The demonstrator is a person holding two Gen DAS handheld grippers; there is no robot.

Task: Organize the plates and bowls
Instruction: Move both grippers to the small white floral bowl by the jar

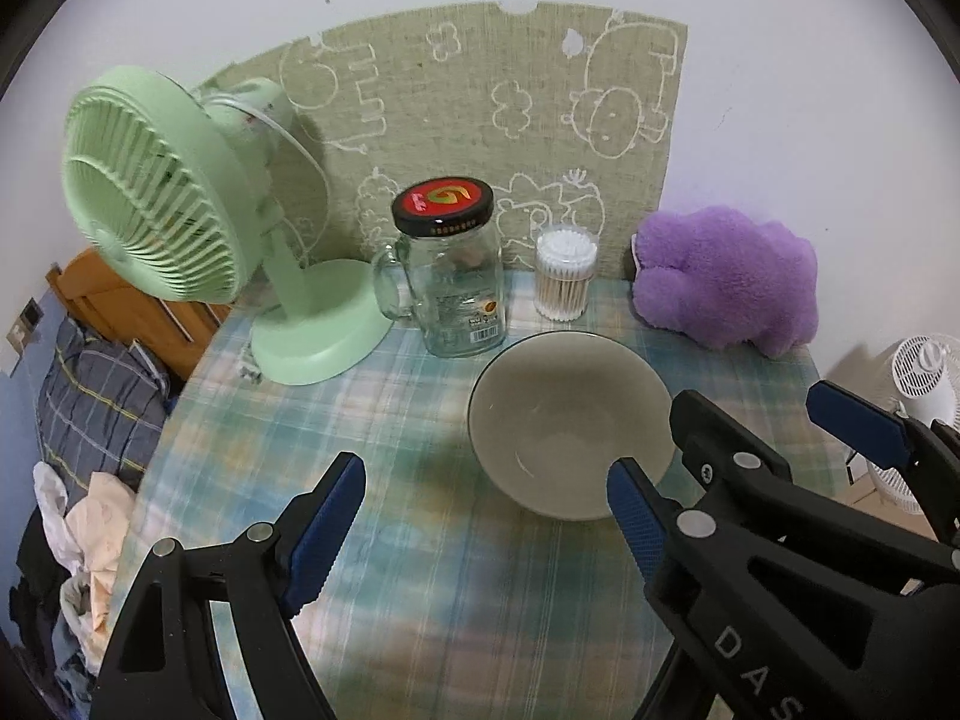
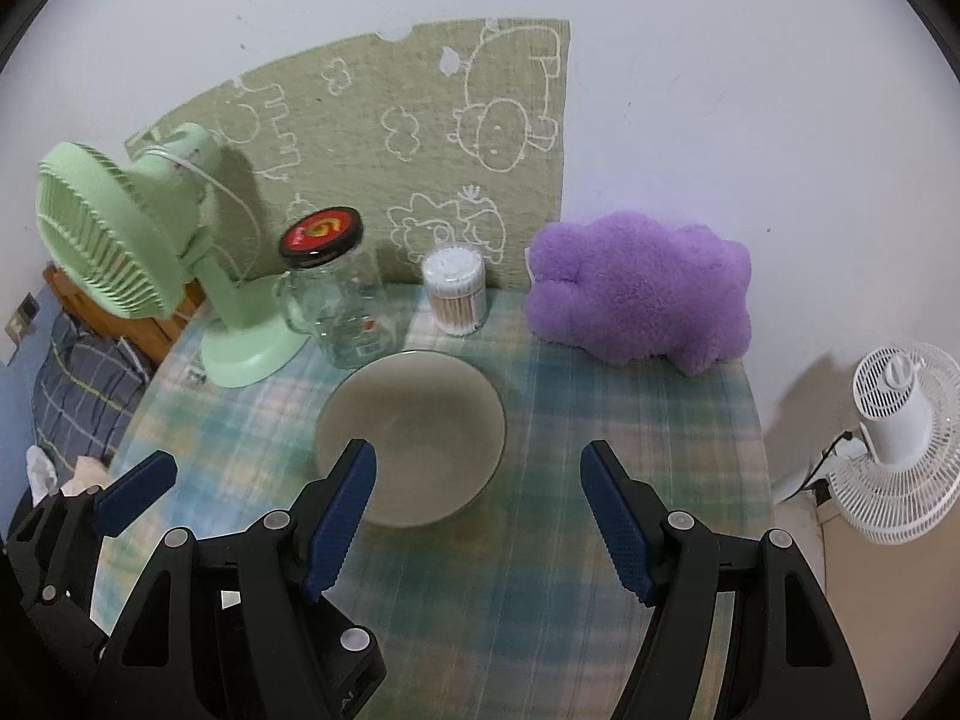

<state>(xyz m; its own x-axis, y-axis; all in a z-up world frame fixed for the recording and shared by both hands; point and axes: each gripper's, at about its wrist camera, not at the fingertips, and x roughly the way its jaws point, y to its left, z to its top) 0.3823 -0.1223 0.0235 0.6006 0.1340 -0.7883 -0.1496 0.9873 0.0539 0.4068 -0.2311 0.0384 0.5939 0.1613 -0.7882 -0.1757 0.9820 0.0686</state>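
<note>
A grey-beige bowl (image 1: 570,420) with a dark rim sits empty on the plaid tablecloth; it also shows in the right wrist view (image 2: 414,432). My left gripper (image 1: 486,504) is open and empty, its right fingertip in front of the bowl's near rim. My right gripper (image 2: 480,486) is open and empty, its left fingertip over the bowl's near left rim. The right gripper (image 1: 774,414) also shows at the right of the left wrist view. One blue pad of the left gripper's fingers (image 2: 135,492) shows at the lower left of the right wrist view.
Along the back stand a green desk fan (image 1: 180,210), a glass jar (image 1: 450,276) with a red-black lid, a cotton swab tub (image 1: 564,276) and a purple plush (image 1: 726,282). A green mat hangs on the wall. A white floor fan (image 2: 900,438) stands right of the table.
</note>
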